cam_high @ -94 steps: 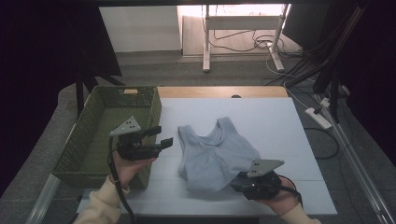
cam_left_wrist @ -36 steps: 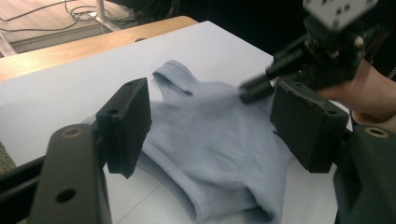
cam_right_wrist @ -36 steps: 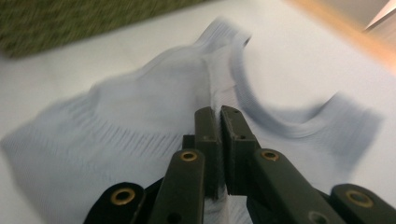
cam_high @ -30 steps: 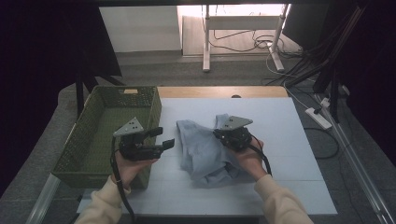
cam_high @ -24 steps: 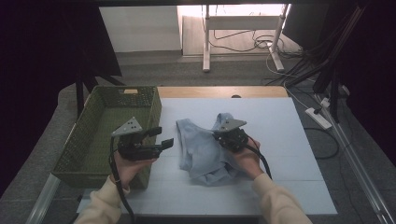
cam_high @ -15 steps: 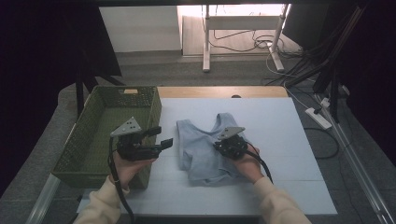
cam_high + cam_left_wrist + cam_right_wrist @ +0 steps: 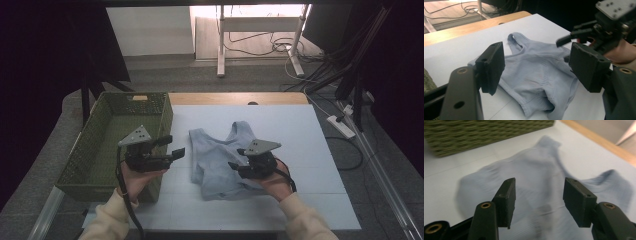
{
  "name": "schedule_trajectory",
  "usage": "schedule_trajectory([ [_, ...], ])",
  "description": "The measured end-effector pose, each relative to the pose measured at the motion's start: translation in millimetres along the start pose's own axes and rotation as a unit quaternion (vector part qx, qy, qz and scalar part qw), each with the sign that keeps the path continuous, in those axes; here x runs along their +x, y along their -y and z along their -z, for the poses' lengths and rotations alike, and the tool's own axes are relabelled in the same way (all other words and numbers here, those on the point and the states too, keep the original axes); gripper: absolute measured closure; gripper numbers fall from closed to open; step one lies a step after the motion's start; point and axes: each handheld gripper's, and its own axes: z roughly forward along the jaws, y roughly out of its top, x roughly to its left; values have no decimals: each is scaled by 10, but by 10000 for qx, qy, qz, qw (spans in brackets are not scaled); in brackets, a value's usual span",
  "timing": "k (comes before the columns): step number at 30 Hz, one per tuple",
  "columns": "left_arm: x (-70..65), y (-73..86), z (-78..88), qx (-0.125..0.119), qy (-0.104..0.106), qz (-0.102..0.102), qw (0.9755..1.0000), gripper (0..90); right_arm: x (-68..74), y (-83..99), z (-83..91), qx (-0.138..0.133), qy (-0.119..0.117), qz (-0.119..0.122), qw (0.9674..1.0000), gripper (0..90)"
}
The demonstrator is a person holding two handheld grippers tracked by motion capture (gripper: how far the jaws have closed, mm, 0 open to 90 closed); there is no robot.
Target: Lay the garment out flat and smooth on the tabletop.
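My right jaws [image 7: 234,165] have just sprung apart, letting go of the pale blue top [image 7: 220,156], which now lies folded over mid-desk [image 7: 300,130], right of the green basket [image 7: 90,165]; my left jaws [image 7: 172,146] hover released, holding nothing; this fold looks finished.

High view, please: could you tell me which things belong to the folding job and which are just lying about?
Job in hand:
- pale blue knitted sleeveless top
- right gripper, jaws just opened, nothing between them
- left gripper

Lying about:
- green woven basket
- white power strip
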Motion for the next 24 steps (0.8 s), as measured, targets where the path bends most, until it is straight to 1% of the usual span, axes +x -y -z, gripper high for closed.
schedule_trajectory([
  [2,-2,0,-3,3,4,-5,10000,295,83,20,3,37,-175,7,9998,441],
  [6,4,4,-7,10,4,15,10000,295,245,62,-30,169,-476,159,9986,440],
  [8,5,5,-7,9,3,17,10000,295,294,69,-61,209,-581,221,9978,437],
  [10,5,5,-4,8,0,12,10000,295,335,67,-95,230,-738,172,9969,436],
  [11,5,5,-3,5,0,11,10000,295,358,65,-113,196,-849,132,9961,436],
  [12,6,5,0,4,-2,10,10000,295,382,59,-123,190,-904,130,9956,436],
  [14,9,5,1,-2,0,17,10000,295,467,36,-157,219,-1013,232,9943,431],
  [17,11,6,-1,-8,5,29,10000,295,568,16,-217,260,-1117,356,9928,427],
  [20,9,6,-1,-4,1,24,10000,295,637,15,-290,330,-1193,389,9916,415],
  [22,8,4,1,0,3,17,10000,295,682,15,-344,413,-1161,492,9912,402],
  [24,10,3,2,-4,3,20,10000,295,705,16,-381,462,-1167,525,9907,392],
])
